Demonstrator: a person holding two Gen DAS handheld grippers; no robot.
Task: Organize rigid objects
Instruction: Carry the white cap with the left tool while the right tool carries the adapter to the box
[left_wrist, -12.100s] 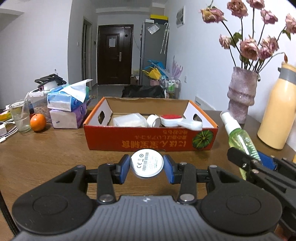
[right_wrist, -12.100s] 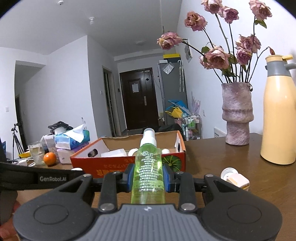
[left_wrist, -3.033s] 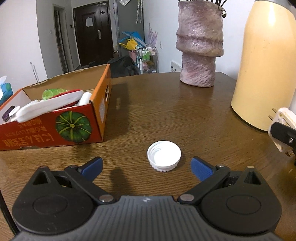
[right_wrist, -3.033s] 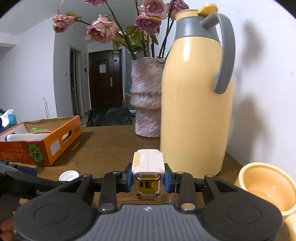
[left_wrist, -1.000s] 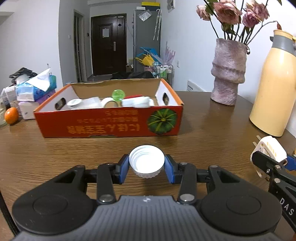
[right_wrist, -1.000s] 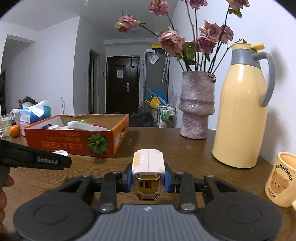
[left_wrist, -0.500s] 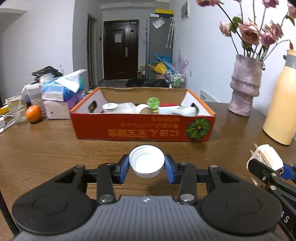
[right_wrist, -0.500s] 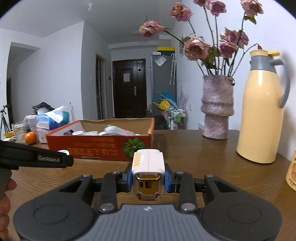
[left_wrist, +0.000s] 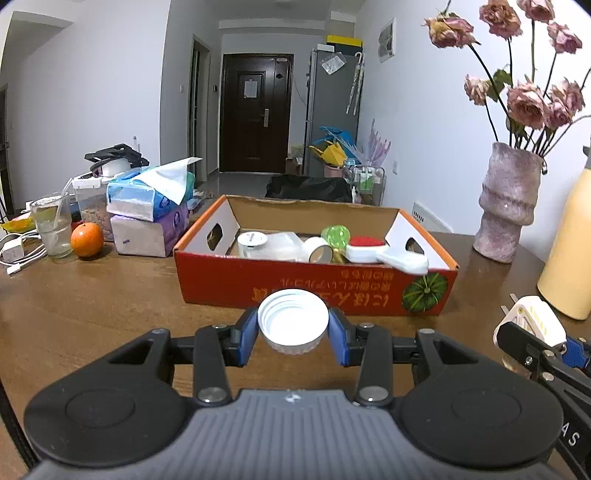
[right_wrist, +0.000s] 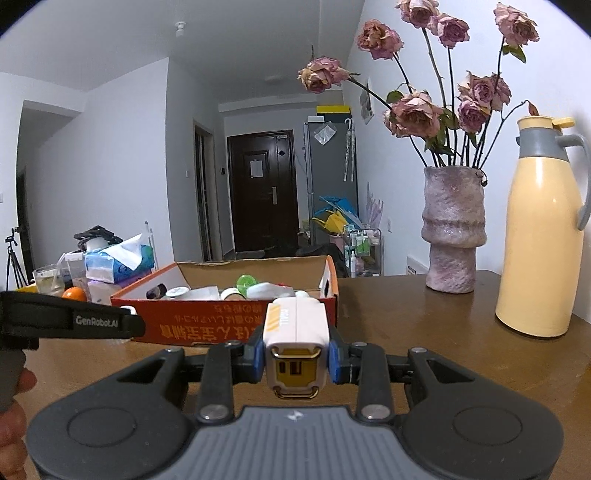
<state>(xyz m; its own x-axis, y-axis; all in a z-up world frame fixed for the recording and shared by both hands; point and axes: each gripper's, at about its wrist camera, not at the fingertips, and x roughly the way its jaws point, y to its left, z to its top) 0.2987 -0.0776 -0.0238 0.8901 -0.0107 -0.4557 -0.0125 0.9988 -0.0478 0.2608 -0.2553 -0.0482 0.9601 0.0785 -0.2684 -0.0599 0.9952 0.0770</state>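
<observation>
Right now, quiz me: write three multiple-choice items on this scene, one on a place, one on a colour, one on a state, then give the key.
1. Where is the orange?
A. In the cardboard box
B. On the table beside the drinking glass
C. In the vase

2. What colour is the cap in the left tongs?
A. White
B. Green
C. Red

3. What state are the right tongs in?
A. Open, holding nothing
B. Shut on the charger
C. Shut on a spray bottle

Key:
1 B: the orange sits on the table next to the glass, outside the cardboard box.
2 A: the cap between the left tongs is white.
3 B: the right tongs pinch the charger on both sides.
</observation>
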